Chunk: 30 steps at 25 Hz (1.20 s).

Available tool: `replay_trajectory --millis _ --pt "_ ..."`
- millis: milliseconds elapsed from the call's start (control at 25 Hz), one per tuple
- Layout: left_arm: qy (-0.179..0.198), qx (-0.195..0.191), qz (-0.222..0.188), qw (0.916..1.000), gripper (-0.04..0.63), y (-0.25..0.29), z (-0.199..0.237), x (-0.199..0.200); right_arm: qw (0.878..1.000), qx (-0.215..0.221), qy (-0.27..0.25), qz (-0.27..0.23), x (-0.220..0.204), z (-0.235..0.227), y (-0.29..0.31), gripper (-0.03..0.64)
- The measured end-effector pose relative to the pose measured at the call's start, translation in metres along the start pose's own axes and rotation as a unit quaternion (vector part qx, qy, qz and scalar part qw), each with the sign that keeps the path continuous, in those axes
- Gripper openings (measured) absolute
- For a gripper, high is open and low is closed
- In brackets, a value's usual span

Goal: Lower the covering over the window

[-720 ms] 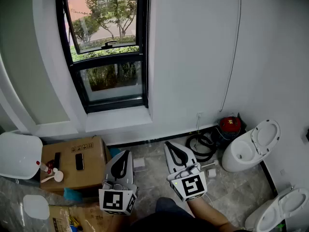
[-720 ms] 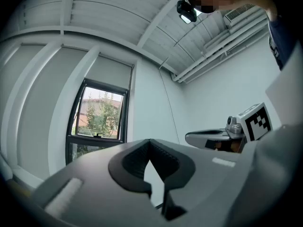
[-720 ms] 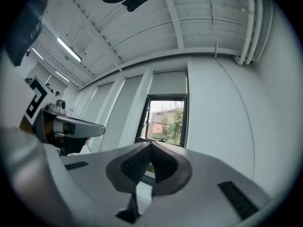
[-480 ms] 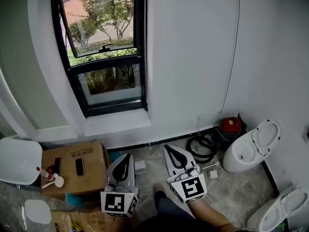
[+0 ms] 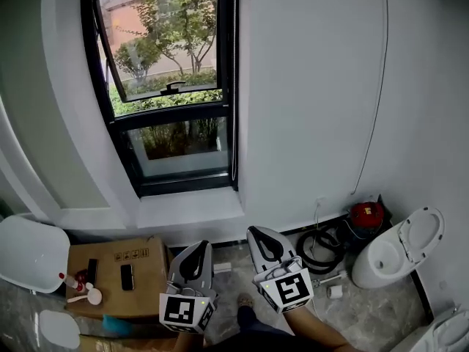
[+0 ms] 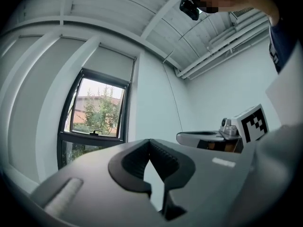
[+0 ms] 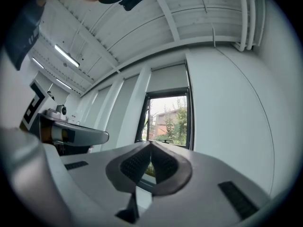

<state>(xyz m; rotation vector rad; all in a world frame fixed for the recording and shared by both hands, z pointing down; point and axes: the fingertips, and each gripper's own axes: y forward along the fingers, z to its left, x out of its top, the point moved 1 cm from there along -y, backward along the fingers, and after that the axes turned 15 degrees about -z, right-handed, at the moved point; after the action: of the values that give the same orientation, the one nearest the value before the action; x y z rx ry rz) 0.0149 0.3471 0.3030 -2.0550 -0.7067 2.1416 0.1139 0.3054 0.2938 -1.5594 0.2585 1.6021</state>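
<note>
Nothing is lowered yet: the roller blind (image 6: 111, 63) sits raised atop the window (image 5: 172, 86), while the left gripper (image 5: 199, 249) and right gripper (image 5: 258, 235) hang at lower centre, closed and empty.

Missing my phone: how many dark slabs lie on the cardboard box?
2 on the cardboard box: one slab near its left edge, the other nearer its middle. None seems hidden.

Left gripper (image 5: 201, 245): pale grey shell; black ribbed pads (image 6: 163, 156) set in a leaf-shaped opening.
Right gripper (image 5: 257, 232): same grey shell and black pads; thin wires (image 5: 284, 265) at the back.
Marker cubes (image 5: 183, 312): white, with black square patterns.
Clothing: dark trousers (image 5: 253, 330); dark blue top (image 6: 284, 37).
</note>
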Motion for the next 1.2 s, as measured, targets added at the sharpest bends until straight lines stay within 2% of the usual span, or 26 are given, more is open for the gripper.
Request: replay_trajectory --millis 280,360,400,640,920,1200 --pt "-0.019 0.006 0.013 0.9997 0.014 0.078 0.041 -0.030 1.000 0.008 0.028 0.004 -0.042 -0.050 0.073 0.012" --pt "-0.018 0.005 0.016 0.9997 0.080 0.099 0.052 -0.040 0.999 0.008 0.032 0.005 -0.053 -0.063 0.092 0.012" --pt "-0.019 0.004 0.017 0.9997 0.092 0.109 0.057 -0.045 0.999 0.009 0.033 0.006 -0.060 -0.070 0.101 0.012" --pt "-0.022 0.013 0.003 0.9997 0.092 0.160 0.095 -0.069 0.999 0.027 0.028 0.011 -0.102 -0.102 0.155 0.012" --pt "-0.026 0.044 -0.003 0.9987 0.092 0.186 0.127 -0.086 0.998 0.047 0.030 0.012 -0.125 -0.117 0.197 0.012" --pt "-0.037 0.034 0.016 0.9986 0.092 0.205 0.135 -0.115 0.998 0.029 0.042 0.037 -0.154 -0.130 0.196 0.012"
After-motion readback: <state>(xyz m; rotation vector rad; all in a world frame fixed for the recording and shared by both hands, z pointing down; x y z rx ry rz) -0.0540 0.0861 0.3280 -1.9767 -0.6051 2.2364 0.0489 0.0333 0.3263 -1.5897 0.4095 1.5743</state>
